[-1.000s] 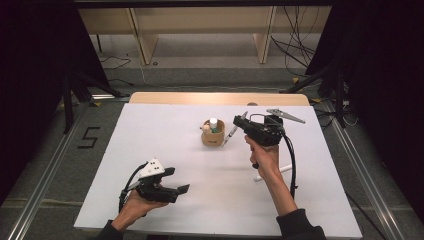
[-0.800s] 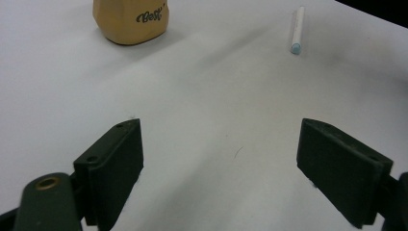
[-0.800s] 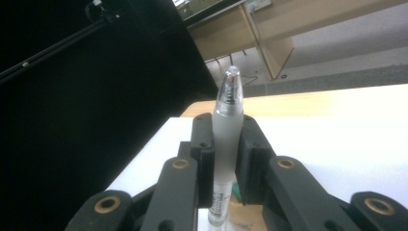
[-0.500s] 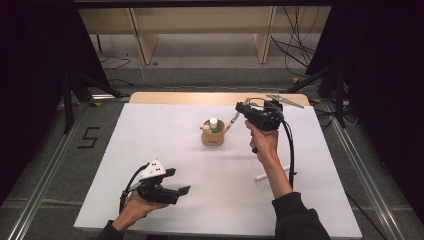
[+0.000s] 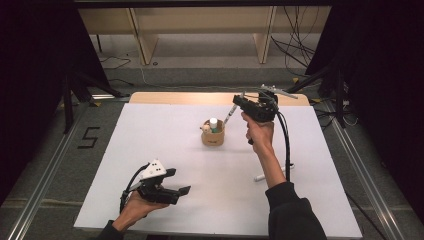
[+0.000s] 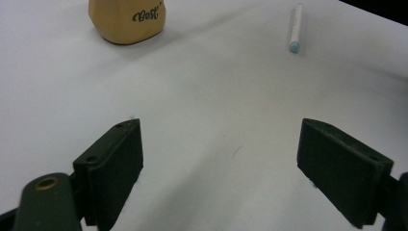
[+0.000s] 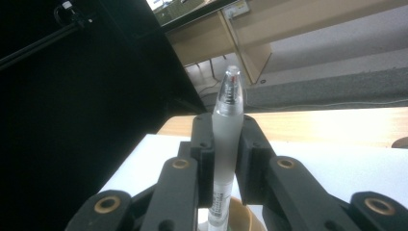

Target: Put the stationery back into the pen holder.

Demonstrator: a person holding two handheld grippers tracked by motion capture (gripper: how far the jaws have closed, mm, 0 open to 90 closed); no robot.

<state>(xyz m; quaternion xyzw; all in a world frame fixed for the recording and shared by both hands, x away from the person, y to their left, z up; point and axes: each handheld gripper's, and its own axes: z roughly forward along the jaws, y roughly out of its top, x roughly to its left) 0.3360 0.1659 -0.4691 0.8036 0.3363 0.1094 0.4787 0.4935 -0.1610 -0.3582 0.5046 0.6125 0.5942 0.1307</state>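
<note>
right hand-held gripper [image 5: 235, 106] raised with forearm stretched out, clamped on a pen [image 7: 226, 139], cup [image 5: 212, 136] just below, left hand-held gripper [image 5: 181, 191] low on worktop [image 5: 150, 135], jaws wide apart

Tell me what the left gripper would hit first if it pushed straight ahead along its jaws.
Probably nothing soon: the left gripper faces bare white table. The tan cup sits left of that line, the white pen right.

Most of the white table top [image 5: 165, 145] lies bare and passable; near its middle stands a tan round cup holding markers [image 5: 213, 136], and a loose white pen [image 5: 272, 172] lies well apart on the right
</note>
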